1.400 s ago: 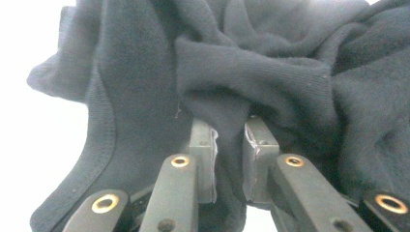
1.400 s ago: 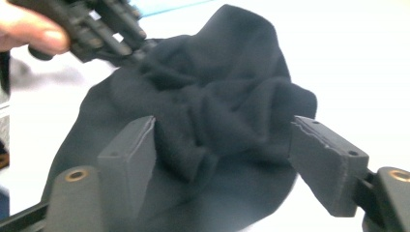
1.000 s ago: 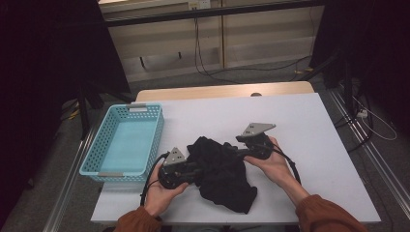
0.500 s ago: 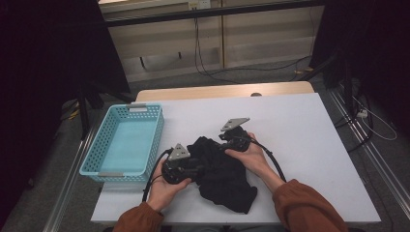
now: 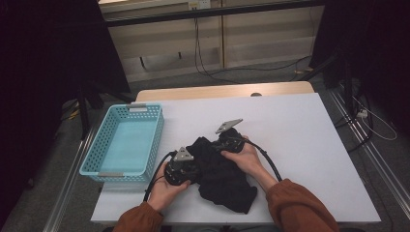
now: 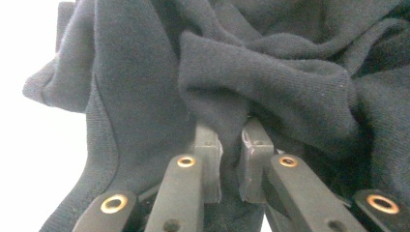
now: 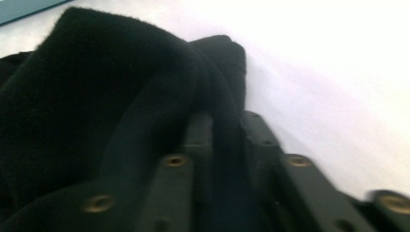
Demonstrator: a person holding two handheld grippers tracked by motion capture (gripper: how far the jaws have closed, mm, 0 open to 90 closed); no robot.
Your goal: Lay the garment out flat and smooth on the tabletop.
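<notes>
A crumpled black garment [image 5: 225,181] lies on the white table [image 5: 300,135], near its front edge. My left gripper [image 5: 195,166] is at the cloth's left side. In the left gripper view its jaws [image 6: 231,137] are shut on a fold of the black knit fabric [image 6: 290,72]. My right gripper [image 5: 218,144] rests on the garment's top edge, held by the person's hand. In the right gripper view a thick roll of the dark cloth [image 7: 96,96] runs between its jaws, so the right gripper [image 7: 225,123] is shut on it.
A light blue plastic basket [image 5: 95,150] stands on the table's left side, close to my left gripper. Bare white tabletop extends to the right and behind the garment. Cables trail from both grippers over the front of the table.
My right gripper has moved left and down onto the garment's top edge, closer to my left gripper. The left gripper has hardly shifted.
</notes>
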